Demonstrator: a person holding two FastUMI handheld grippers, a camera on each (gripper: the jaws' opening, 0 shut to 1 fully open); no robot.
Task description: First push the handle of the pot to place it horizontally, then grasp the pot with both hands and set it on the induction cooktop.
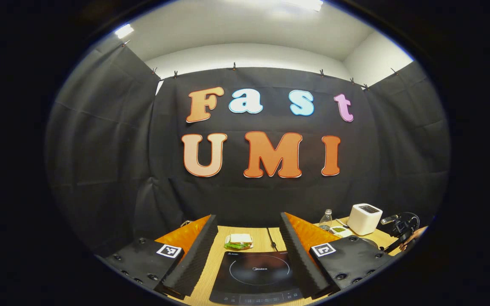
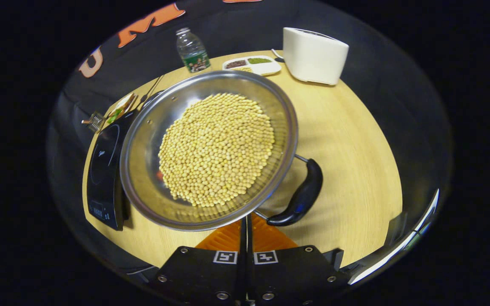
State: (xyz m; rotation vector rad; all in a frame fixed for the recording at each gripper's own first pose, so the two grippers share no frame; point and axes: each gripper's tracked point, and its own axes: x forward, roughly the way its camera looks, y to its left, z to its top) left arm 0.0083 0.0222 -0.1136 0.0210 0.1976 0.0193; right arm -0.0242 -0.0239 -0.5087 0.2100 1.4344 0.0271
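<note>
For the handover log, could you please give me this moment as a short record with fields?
pot: steel pot full of beans, on the table beside the cooktop
handle: black handle on the pot's near right
cooktop: induction cooktop bare
left tongs: open, above the cooktop
right tongs: shut, at the pot's near rim
behind: toaster, bottle

Black cloth walls [image 1: 100,140], white ceiling [image 1: 245,34], wooden table [image 2: 347,140].
</note>
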